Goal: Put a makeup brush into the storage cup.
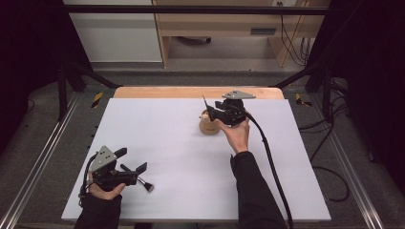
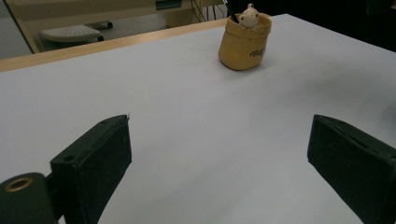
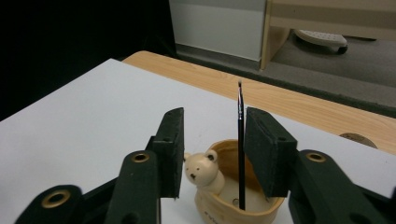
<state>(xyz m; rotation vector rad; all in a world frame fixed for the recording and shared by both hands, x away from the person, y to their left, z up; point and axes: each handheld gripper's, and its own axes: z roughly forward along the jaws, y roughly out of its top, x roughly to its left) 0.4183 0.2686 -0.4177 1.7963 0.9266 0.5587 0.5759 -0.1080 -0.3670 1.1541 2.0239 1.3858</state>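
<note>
Jaws on our right gripper (image 3: 212, 154) stand parted above the small tan pot (image 3: 233, 205), and nothing is pressed between the pads. A thin black brush (image 3: 241, 149) stands upright in that pot, its lower end down inside the bowl and its fine tip rising past the jaw tops; it sits just beside the pad at our three o'clock in the right gripper view, and we cannot quite tell whether it brushes that pad or clears it by a hair. A little cream bear figure (image 3: 201, 171) leans on the pot's rim at about nine o'clock from the brush. In the high view the pot (image 1: 208, 125) rests on the white table (image 1: 181, 157) toward one o'clock from the table's middle, with our right hand (image 1: 237, 135) holding its gripper directly over it. Our left gripper (image 1: 125, 168) is at the table's seven o'clock corner, well apart from the pot, its jaws wide open and holding nothing. A second brush with a broad dark head (image 1: 142, 182) lies on the table just beside those left jaws. From the left gripper view the pot (image 2: 244, 43) sits far off at one o'clock.
</note>
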